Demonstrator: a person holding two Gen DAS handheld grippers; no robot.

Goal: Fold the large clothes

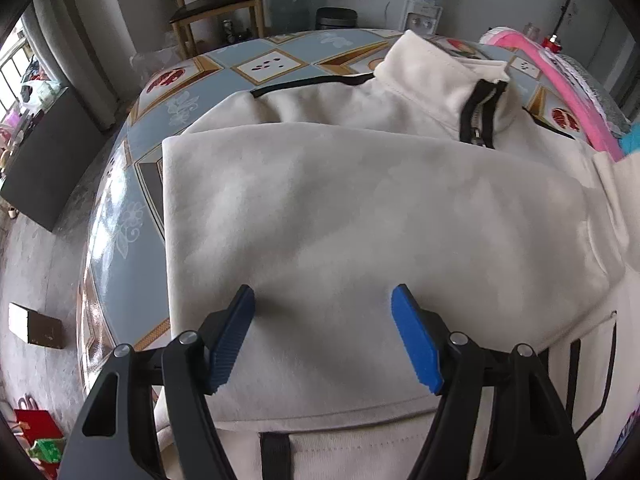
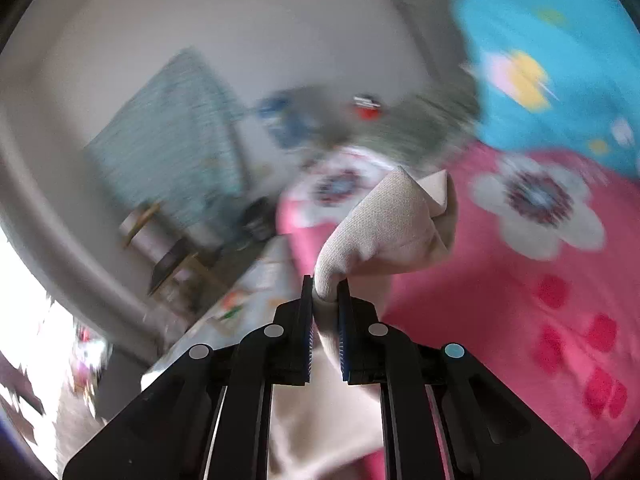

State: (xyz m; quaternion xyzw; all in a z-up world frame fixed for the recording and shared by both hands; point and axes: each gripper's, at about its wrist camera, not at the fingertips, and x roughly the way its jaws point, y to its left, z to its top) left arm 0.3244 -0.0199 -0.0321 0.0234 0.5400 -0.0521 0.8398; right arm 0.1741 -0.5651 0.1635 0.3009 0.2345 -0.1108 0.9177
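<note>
Lying spread over the patterned bench [image 1: 188, 96], the cream jacket [image 1: 360, 208] fills most of the left wrist view, its collar [image 1: 432, 68] and black zip [image 1: 478, 116] up at 1 o'clock and a folded-over panel edge running down at 9 o'clock. Left hand-held gripper [image 1: 324, 300] sits low over the cloth at 6 o'clock, blue pads [image 1: 412, 336] spread wide, nothing between them. Right hand-held gripper [image 2: 325, 292], seen in a heavily blurred right wrist view, has its jaws nearly together, pinching a cream fabric corner [image 2: 388, 224] that stands up toward 12 o'clock. Pink flowered blanket [image 2: 540, 280] fills 3 o'clock; a wooden chair [image 1: 218, 4] stands beyond the bench at 11 o'clock.
</note>
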